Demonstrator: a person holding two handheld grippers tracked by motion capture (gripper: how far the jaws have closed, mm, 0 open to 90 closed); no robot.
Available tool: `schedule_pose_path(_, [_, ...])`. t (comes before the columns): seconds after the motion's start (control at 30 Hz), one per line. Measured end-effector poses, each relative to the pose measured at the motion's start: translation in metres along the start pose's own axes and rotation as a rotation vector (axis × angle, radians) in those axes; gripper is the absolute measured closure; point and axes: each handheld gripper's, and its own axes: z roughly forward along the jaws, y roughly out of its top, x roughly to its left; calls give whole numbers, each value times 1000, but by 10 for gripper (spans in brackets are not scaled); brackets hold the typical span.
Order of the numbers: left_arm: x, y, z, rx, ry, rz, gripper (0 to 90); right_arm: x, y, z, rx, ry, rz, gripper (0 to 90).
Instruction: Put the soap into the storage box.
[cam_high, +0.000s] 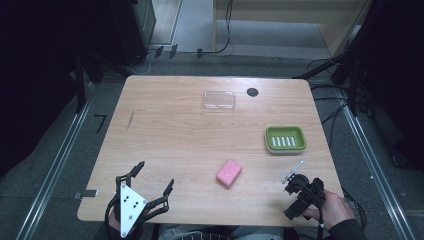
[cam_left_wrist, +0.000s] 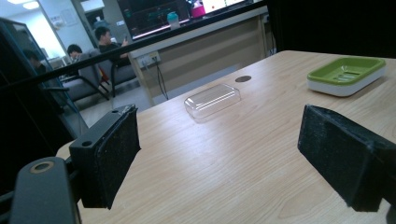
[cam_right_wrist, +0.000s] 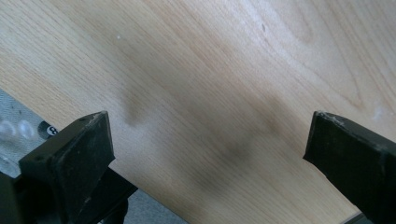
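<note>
Left gripper (cam_high: 154, 179), near table edge: jaws spread wide, nothing between. Pink rounded rectangular soap bar (cam_high: 229, 173): flat on pale wooden table (cam_high: 170, 135), between both grippers, in front of green slotted soap dish with white base (cam_high: 285, 138). Probably light, stiff, slick-surfaced; liable to squirt from pads under a hard squeeze. Best taken across the two long flat sides, at mid-length, with moderate pressure. Right gripper (cam_right_wrist: 205, 154), tilted down over bare wood: jaws wide apart, empty.
</note>
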Motion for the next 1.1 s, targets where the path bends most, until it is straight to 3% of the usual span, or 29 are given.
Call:
schedule_pose_path(0.53, [1, -1, -4, 4, 15, -7, 131, 6, 13, -6, -25, -17, -26, 14])
schedule_pose_path(0.73, [0, -1, -3, 9, -4, 15, 131, 15, 21, -9, -31, -28, -64, 13])
schedule_pose_path(1.1, [2, -2, -2, 13, 7, 0, 131, 19, 41, -15, -52, -21, -90, 10])
